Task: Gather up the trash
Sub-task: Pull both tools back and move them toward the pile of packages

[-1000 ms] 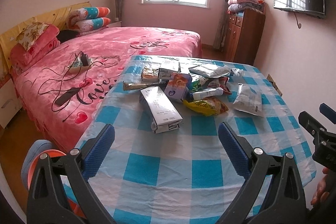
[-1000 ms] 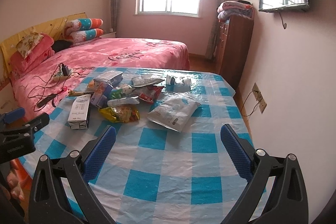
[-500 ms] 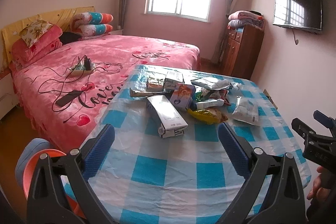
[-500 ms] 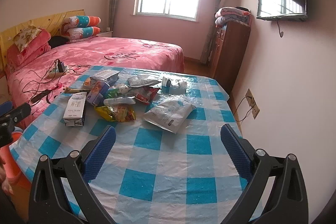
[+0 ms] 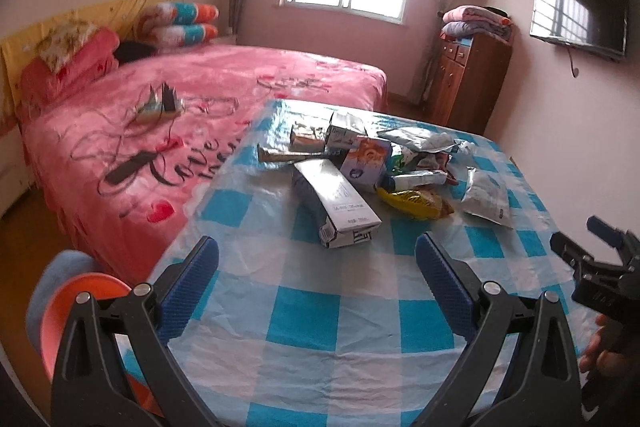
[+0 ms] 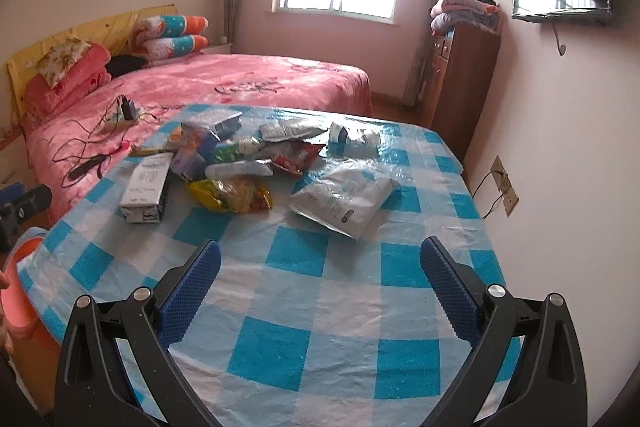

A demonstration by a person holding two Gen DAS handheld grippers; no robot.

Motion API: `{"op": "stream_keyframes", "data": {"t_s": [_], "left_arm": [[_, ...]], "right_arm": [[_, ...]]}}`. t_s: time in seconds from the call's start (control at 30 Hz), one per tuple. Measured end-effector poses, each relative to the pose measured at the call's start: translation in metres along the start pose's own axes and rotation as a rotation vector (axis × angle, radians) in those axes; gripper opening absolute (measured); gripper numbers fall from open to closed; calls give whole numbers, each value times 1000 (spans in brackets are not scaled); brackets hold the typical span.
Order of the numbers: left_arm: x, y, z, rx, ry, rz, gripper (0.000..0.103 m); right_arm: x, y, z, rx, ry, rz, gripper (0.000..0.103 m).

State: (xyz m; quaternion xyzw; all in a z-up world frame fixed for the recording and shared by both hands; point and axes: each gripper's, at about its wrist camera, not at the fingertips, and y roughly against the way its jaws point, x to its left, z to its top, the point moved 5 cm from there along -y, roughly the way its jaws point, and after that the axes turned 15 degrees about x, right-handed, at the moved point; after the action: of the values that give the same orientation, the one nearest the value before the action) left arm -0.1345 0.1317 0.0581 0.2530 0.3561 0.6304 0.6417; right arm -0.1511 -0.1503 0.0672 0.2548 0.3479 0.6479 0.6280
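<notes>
Both tools, left point(image 5: 316, 267) and right point(image 6: 320, 271), hovered released and empty above the desk point(image 6: 320, 307), short of the wrappers point(image 6: 228, 193).

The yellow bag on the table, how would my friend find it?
Look at the table with the blue and white checked cloth. In the pile of trash, the yellow bag lies at the near edge, between the long white carton and the big white pouch. It is the only bright yellow, crinkly one.

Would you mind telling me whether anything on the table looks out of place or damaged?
Yes: a heap of litter sits mid-table. The white carton lies on its side with its near end torn open, the yellow wrapper is crumpled, and the white pouch lies flat, apart from the heap. Nothing looks spilled.
</notes>
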Motion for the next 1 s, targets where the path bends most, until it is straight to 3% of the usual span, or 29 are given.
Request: {"op": "stream_keyframes", "data": {"t_s": [0.7,1.0], "left_arm": [[-28,-62,25,111,-30,-16,99],[-32,-97,41,182,-26,41,99]], "right_arm": [[-3,-61,14,86,43,-26,99],[-32,-94,37,143,36,115,99]]}}
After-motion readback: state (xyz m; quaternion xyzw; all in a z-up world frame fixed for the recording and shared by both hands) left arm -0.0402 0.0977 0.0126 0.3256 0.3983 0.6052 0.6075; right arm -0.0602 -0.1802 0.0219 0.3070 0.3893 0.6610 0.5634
